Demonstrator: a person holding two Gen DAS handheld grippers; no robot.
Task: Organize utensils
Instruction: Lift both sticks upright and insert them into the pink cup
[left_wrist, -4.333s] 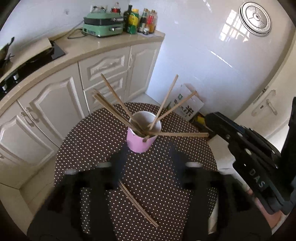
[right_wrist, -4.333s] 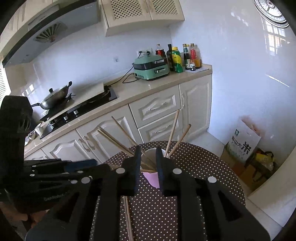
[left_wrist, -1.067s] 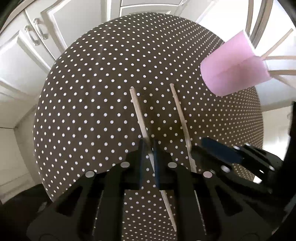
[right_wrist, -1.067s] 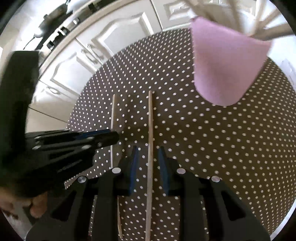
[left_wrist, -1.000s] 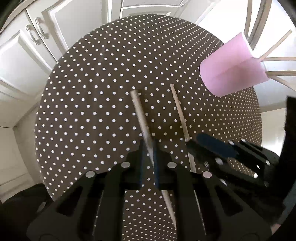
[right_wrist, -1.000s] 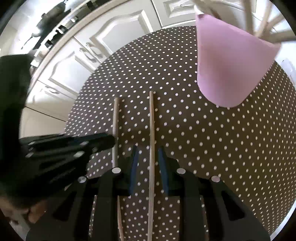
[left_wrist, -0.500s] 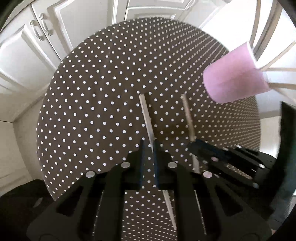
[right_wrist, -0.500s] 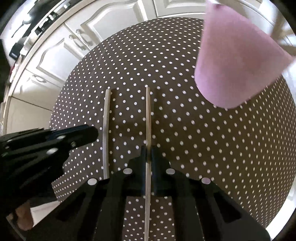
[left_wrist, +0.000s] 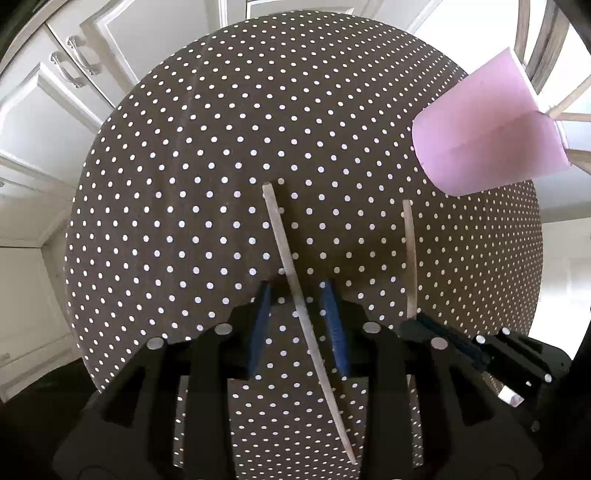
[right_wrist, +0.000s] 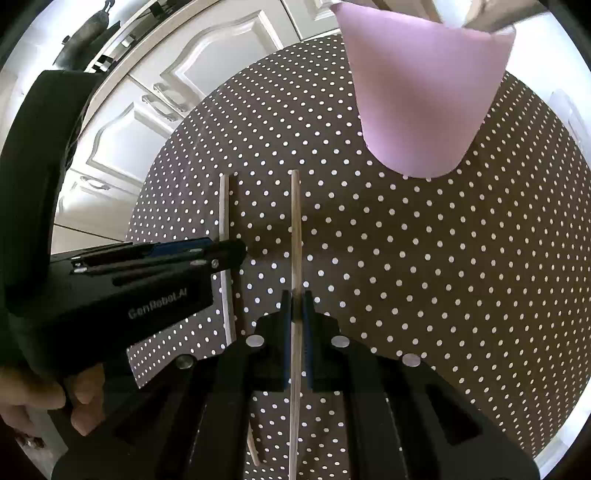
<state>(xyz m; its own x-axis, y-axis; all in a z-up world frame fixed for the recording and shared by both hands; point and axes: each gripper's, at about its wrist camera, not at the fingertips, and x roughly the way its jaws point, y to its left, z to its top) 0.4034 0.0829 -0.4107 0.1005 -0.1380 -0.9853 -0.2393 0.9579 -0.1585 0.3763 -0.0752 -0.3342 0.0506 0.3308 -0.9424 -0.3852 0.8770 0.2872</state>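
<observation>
Two pale wooden chopsticks (left_wrist: 291, 273), left tool (left_wrist: 298, 295) opening around one, right tool (right_wrist: 295, 295) clamping other (right_wrist: 295, 236)

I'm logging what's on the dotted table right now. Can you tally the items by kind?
Loose chopsticks lying on the table: 2 (one, other)
Pink cup: 1
Total: 3; the sticks in the cup are too cropped to count.

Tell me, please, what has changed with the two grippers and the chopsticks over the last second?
The left gripper let go: its jaws are opening around the left chopstick. The right gripper closed on the right chopstick. The pink cup and the dotted table stayed as they were.
</observation>
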